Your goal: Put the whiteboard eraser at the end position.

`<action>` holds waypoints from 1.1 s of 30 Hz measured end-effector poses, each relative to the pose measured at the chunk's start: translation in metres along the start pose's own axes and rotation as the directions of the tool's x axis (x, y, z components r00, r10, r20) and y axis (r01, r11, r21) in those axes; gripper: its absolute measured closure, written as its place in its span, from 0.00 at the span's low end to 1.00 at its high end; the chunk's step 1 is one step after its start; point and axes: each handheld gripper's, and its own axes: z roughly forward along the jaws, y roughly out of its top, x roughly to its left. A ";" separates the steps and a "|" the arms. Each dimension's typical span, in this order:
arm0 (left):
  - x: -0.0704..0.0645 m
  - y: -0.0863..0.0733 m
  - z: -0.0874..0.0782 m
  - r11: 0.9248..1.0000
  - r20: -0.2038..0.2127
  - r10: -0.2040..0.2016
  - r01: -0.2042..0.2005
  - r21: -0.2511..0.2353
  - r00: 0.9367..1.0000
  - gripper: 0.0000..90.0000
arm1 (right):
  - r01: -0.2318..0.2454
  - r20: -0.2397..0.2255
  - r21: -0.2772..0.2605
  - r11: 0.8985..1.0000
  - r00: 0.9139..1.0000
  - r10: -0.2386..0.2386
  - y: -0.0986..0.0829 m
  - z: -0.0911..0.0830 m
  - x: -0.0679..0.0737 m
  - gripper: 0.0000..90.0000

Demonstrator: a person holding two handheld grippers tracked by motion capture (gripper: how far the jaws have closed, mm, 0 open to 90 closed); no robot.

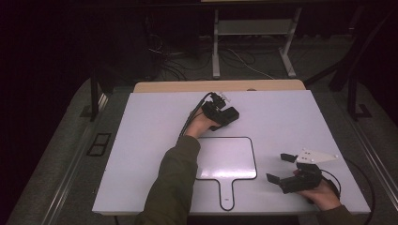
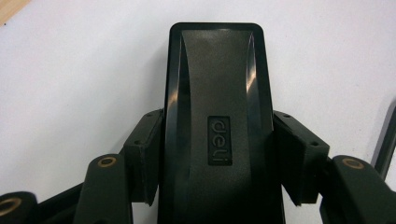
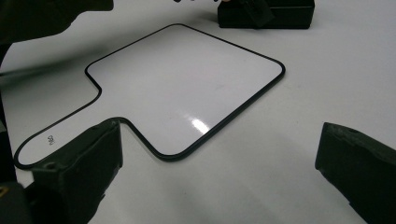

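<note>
The left gripper (image 2: 217,158) has its fingers (image 2: 144,154) clenched on the flanks of a black eraser (image 2: 217,93), whose long axis runs straight ahead between them, over the far middle of the white desk (image 1: 141,122). The right gripper (image 1: 281,168), fingers released wide, hovers beside the handled whiteboard (image 3: 187,88).

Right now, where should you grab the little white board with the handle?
By its narrow handle. The whiteboard lies flat on the table, so its wide panel probably offers little to pinch, while the handle sticks out toward the person's edge. The right tool is open and close by; come from that near side, low, jaws either side of the handle.
</note>
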 end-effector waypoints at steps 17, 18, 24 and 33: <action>-0.003 0.001 -0.024 0.990 0.029 -0.027 0.031 -0.135 0.999 0.29 | 0.003 -0.001 0.007 1.000 1.000 -0.003 0.000 0.003 -0.002 0.00; -0.003 0.001 -0.026 0.989 0.026 -0.024 0.028 -0.145 0.999 0.29 | 0.000 0.001 0.008 1.000 1.000 0.000 0.000 0.003 -0.002 0.00; -0.008 -0.002 -0.043 0.980 0.027 -0.010 0.015 -0.200 1.000 0.26 | 0.011 -0.009 0.018 1.000 1.000 -0.011 0.001 0.006 -0.006 0.00; -0.019 -0.013 -0.060 0.971 0.043 -0.017 0.027 -0.236 0.999 0.22 | 0.017 -0.023 0.033 0.999 1.000 -0.016 0.001 0.011 -0.009 0.00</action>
